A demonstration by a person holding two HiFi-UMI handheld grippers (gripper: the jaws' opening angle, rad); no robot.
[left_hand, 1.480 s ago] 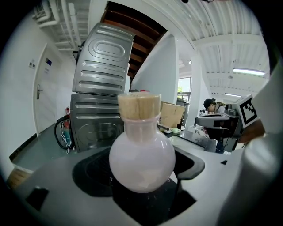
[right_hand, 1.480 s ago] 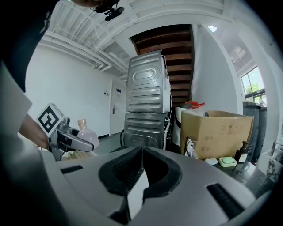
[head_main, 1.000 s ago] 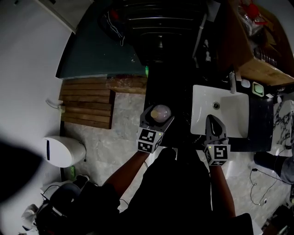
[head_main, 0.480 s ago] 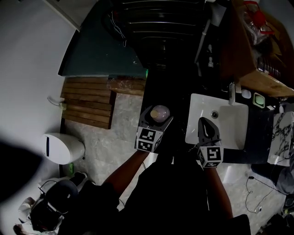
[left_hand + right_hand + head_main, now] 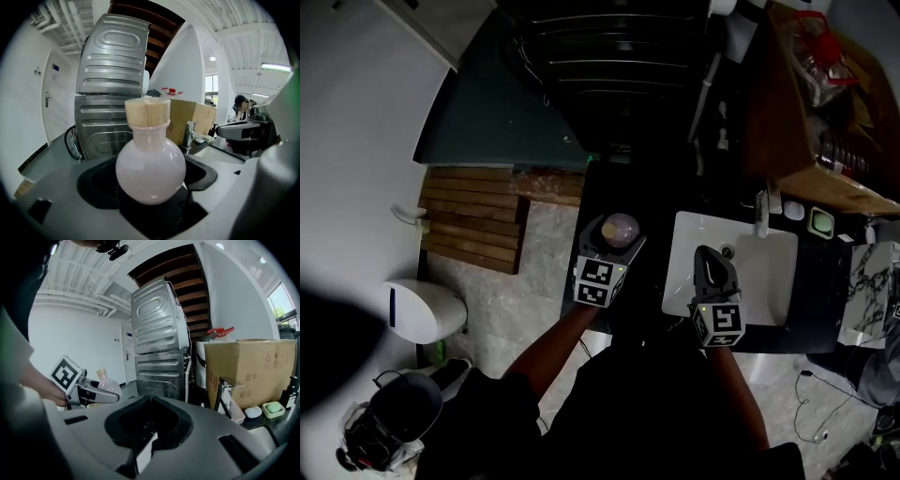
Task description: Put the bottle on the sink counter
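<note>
A round pale-pink bottle with a cork stopper stands upright between my left gripper's jaws. In the head view my left gripper is shut on the bottle over the dark counter, just left of the white sink. My right gripper hovers over the sink's left part, its jaws shut with nothing between them. In the right gripper view, the bottle and the left gripper show at the left, ahead of the right gripper.
A faucet, a white soap bar and a green soap dish sit along the sink's far edge. A steel appliance stands behind the counter and a cardboard box to its right. Wooden slats and a toilet are at the left.
Both grippers have shifted a little left and away from me in the view. The right gripper now hangs over the sink's left part. The bottle stays held in the left gripper.
</note>
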